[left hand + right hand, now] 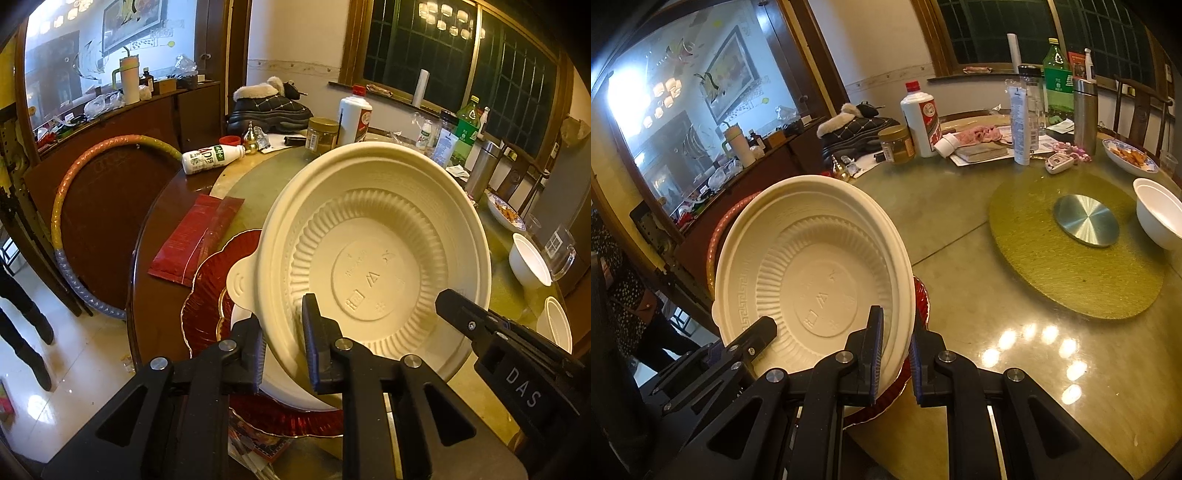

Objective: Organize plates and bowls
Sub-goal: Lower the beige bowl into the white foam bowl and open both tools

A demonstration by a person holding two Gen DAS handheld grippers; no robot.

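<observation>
A cream disposable bowl (376, 258) is tilted up on its edge above a red scalloped plate (210, 280) at the near table edge. My left gripper (282, 343) is shut on the bowl's near-left rim. My right gripper (895, 350) is shut on the opposite rim of the same bowl (812, 273), and it shows at the right of the left wrist view (480, 328). The red plate (921, 299) peeks out behind the bowl. A white plate (288, 387) lies on the red plate under the bowl.
White bowls (1160, 214) (528, 258) stand at the right. A blue-rimmed dish of food (1130, 157) sits behind. A green turntable mat with a metal disc (1086, 219) lies mid-table. Bottles, a jar (895, 144) and clutter stand at the back. Red packets (192, 236) lie left.
</observation>
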